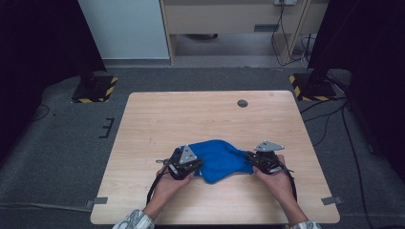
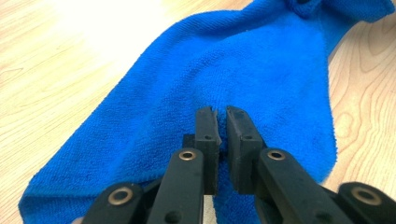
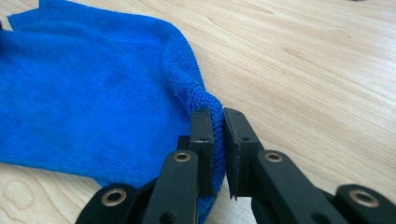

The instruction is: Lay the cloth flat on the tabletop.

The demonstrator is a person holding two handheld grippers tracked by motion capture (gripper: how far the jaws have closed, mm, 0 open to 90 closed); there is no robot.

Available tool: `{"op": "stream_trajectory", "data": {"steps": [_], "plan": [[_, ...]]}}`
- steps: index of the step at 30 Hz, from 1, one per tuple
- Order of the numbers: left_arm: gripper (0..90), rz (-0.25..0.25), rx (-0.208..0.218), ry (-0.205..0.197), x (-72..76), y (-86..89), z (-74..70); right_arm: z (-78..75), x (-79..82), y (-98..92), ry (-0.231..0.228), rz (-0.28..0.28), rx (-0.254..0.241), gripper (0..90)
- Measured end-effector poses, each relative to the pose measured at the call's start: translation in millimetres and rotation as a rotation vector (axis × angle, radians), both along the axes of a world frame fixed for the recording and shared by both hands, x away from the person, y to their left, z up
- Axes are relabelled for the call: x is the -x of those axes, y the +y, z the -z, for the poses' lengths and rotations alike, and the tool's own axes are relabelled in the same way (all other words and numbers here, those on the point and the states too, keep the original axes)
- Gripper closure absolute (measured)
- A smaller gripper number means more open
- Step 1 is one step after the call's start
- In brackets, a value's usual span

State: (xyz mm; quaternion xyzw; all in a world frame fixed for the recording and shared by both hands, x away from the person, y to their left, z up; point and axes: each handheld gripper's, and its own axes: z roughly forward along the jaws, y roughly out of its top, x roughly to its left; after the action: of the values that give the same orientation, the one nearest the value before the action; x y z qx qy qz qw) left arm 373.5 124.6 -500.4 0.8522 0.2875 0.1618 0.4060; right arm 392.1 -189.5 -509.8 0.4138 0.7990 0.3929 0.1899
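A blue cloth (image 1: 220,160) lies bunched on the wooden table (image 1: 191,114), near the front edge. My left gripper (image 1: 197,165) is at the cloth's left end. In the left gripper view its jaws (image 2: 222,114) are pinched together on a fold of the cloth (image 2: 243,70). My right gripper (image 1: 251,160) is at the cloth's right end. In the right gripper view the jaws (image 3: 218,116) are shut on a rolled edge of the cloth (image 3: 84,93), which rises slightly off the table there. A hand holds each gripper from the table's near side.
A small round grommet (image 1: 242,103) sits in the tabletop at the back right. Grey tape marks (image 1: 332,200) lie at the front corners. Two stand bases with yellow-black stripes (image 1: 95,88) rest on the floor behind the table, with cables at the right.
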Motion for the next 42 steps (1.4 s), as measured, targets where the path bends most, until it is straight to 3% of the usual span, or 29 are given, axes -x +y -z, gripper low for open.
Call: {"op": "stream_trajectory", "data": {"steps": [9,17,23,26,31,37,42], "plan": [[83.7,-0.022,0.058,-0.045,2.1,6.3,-8.6,4.1,-0.9,-0.1,0.028,-0.014,0.018,82.3],[83.9,-0.031,0.06,-0.063,2.9,9.7,-11.5,5.6,-0.9,-0.1,0.04,-0.014,0.028,80.8],[83.7,-0.042,0.065,-0.062,1.6,13.9,-11.6,9.8,-2.0,-2.7,0.06,0.007,0.033,67.1],[83.6,-0.054,0.069,-0.061,0.5,16.0,-11.6,9.6,-1.1,-1.9,0.068,0.002,0.033,70.7],[83.8,-0.065,0.059,-0.054,-0.9,18.8,-10.8,8.0,-0.2,-2.6,0.067,-0.015,0.039,86.0],[83.0,-0.044,0.015,-0.018,-1.7,12.7,-2.9,3.4,-2.2,-11.6,0.047,0.022,0.023,87.4],[80.1,0.002,-0.042,0.04,-2.0,4.6,7.7,1.7,-3.7,-15.3,0.041,0.031,0.035,88.3]]}}
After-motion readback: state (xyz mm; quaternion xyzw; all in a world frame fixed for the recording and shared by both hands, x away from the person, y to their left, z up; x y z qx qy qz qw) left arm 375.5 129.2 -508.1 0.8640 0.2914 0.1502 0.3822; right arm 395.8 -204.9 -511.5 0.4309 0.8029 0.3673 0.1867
